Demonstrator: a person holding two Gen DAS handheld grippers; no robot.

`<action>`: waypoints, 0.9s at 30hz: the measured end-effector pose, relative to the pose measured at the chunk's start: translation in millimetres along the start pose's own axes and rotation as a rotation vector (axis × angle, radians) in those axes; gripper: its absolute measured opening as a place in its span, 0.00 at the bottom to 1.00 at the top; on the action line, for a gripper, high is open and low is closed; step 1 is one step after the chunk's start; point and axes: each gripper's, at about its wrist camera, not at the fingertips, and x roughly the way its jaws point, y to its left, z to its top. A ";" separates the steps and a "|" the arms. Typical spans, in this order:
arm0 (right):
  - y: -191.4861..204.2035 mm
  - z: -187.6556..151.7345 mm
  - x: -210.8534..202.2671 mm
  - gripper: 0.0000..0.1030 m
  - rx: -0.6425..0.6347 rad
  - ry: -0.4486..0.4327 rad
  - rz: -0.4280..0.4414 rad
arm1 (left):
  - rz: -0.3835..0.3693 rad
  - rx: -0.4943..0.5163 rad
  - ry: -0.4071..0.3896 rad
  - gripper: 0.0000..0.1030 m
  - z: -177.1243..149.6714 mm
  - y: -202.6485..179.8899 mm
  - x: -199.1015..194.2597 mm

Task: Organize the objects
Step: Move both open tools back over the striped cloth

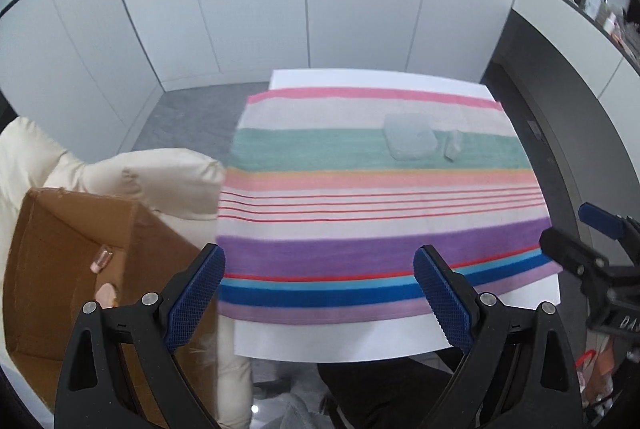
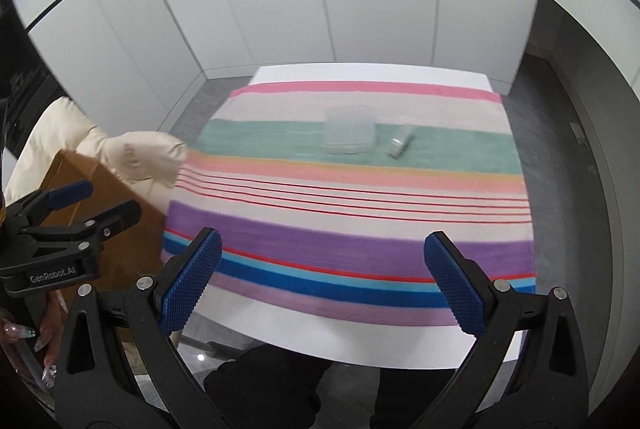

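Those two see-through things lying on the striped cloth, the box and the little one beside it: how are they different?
The clear box is clearly bigger and roughly square with rounded corners; the small clear item to its right is narrow and elongated. The box sits square to the cloth's stripes, while the small item lies at a slant. Both are translucent, rest on the green stripe close together, and neither gripper touches them. The blur hides what the small item is.
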 end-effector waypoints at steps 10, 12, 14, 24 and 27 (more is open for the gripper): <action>-61.4 -0.1 33.6 0.99 0.053 0.004 -0.010 | 0.014 0.070 0.027 0.93 15.1 -41.6 46.2; -70.2 -0.1 45.5 0.99 0.052 0.008 -0.014 | 0.015 0.091 0.023 0.93 21.0 -49.8 59.4; -80.9 1.7 61.0 0.99 0.054 0.016 -0.010 | 0.020 0.113 0.012 0.93 27.7 -57.1 72.7; -113.9 20.3 145.8 0.99 0.035 0.038 0.029 | -0.013 0.078 0.075 0.93 52.6 -73.1 170.8; -123.7 32.0 172.5 0.99 0.058 0.042 0.028 | -0.043 0.010 0.096 0.93 60.4 -72.1 195.9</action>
